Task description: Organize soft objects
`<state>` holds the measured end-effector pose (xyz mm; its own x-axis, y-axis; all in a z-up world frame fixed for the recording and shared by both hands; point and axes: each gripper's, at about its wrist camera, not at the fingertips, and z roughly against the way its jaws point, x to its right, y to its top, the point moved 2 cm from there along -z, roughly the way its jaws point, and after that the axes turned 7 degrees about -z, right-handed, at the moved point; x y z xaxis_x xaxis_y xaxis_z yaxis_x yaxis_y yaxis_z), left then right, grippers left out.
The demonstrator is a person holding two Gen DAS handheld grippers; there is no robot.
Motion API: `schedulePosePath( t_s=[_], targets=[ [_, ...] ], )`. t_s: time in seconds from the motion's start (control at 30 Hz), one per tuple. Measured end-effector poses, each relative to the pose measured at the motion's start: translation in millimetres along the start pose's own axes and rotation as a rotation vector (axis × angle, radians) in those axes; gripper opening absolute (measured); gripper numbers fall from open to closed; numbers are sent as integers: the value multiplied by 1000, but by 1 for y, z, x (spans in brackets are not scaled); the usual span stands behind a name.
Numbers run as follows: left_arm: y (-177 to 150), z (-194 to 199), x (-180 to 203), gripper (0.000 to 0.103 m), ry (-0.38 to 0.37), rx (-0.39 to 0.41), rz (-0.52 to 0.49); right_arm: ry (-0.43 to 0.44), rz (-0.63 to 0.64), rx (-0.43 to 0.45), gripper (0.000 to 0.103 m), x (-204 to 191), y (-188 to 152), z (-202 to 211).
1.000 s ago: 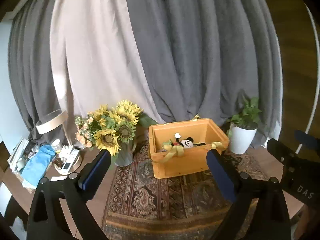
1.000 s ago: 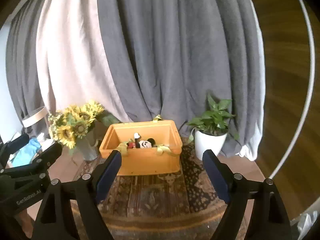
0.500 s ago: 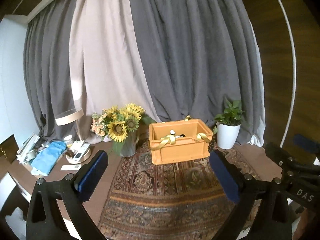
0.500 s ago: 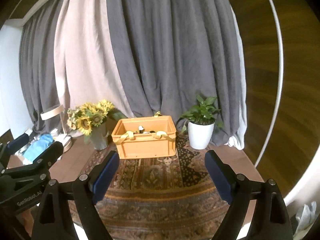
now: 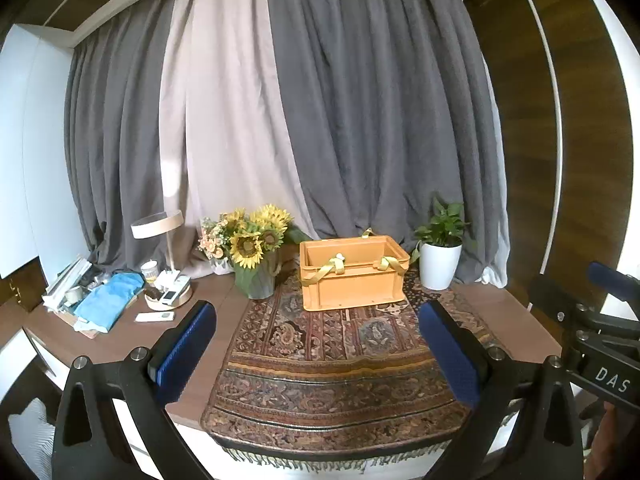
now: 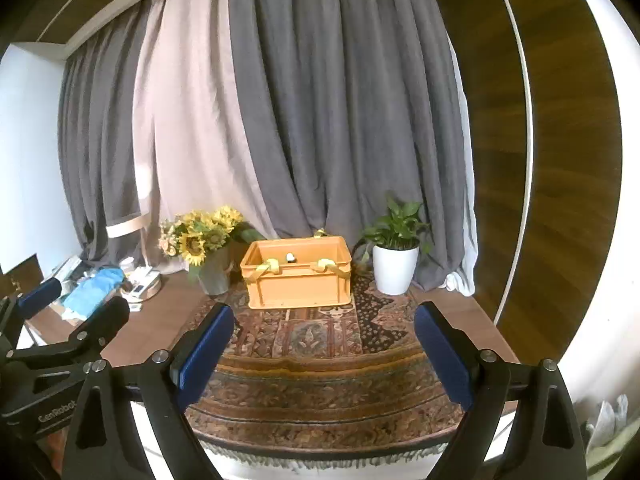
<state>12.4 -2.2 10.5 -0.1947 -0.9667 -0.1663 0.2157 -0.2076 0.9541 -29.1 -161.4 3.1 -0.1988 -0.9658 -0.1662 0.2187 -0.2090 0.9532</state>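
An orange crate (image 5: pixel 352 276) with yellow strap handles stands at the back of a patterned rug (image 5: pixel 340 364); it also shows in the right wrist view (image 6: pixel 298 274). A small black-and-white plush tip (image 6: pixel 289 257) pokes above its rim. My left gripper (image 5: pixel 316 344) is open and empty, held well back over the rug's front edge. My right gripper (image 6: pixel 324 344) is open and empty, likewise far from the crate. Each gripper shows at the edge of the other's view.
A sunflower bouquet in a vase (image 5: pixel 252 256) stands left of the crate, a potted plant in a white pot (image 5: pixel 440 256) to its right. A lamp (image 5: pixel 160 228), blue cloth (image 5: pixel 108 298) and small clutter lie at the left. Curtains hang behind.
Both grippers have pulled back and away from the crate, which now looks smaller and farther. The plush inside is mostly hidden by the rim. Both stay open.
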Motion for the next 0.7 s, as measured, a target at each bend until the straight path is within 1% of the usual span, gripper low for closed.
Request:
schedulePosePath(
  t_s=[0.17,0.4,0.7],
  targets=[
    [-7,19,-1,103,2,10,11,13,6,10,93,-3,-8,19],
    [-13,39,3,103,14,21,0,25,-1,11,93,-2,-17,40],
    [-21,52,10,103,4,19,-11,21,-12,11,93,5,-23,54]
  ],
)
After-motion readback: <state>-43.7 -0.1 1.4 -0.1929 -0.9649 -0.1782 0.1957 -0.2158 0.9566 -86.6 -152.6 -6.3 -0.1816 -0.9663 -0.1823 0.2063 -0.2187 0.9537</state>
